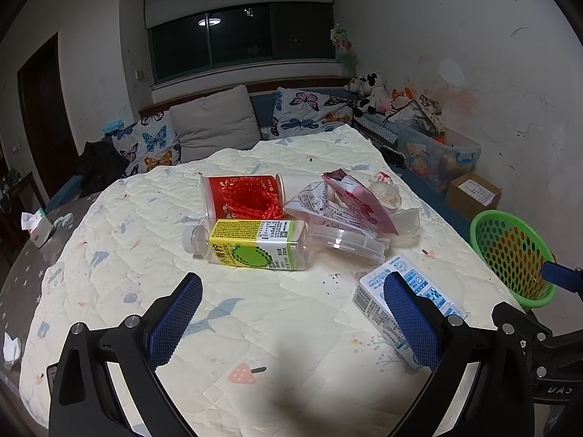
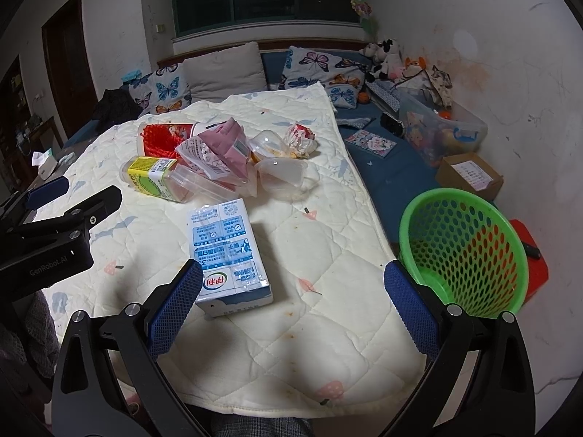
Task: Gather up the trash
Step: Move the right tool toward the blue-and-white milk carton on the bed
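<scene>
Both grippers, left gripper (image 1: 291,324) and right gripper (image 2: 293,313), stand with jaws apart and empty. Nearest lies the milk carton (image 2: 227,255) on the quilt (image 2: 328,240). Step judged: first pickup. Next: close on carton, transfer to green basket (image 2: 462,251).

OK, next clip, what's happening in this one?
A person holds a gripper in each hand over a quilted pad strewn with trash. Both the left gripper and the right gripper are open and empty. The milk carton lies nearest the right gripper. A pile with a yellow-labelled bottle, a red cup and wrappers sits farther back. The green basket beside the pad holds nothing yet.
</scene>
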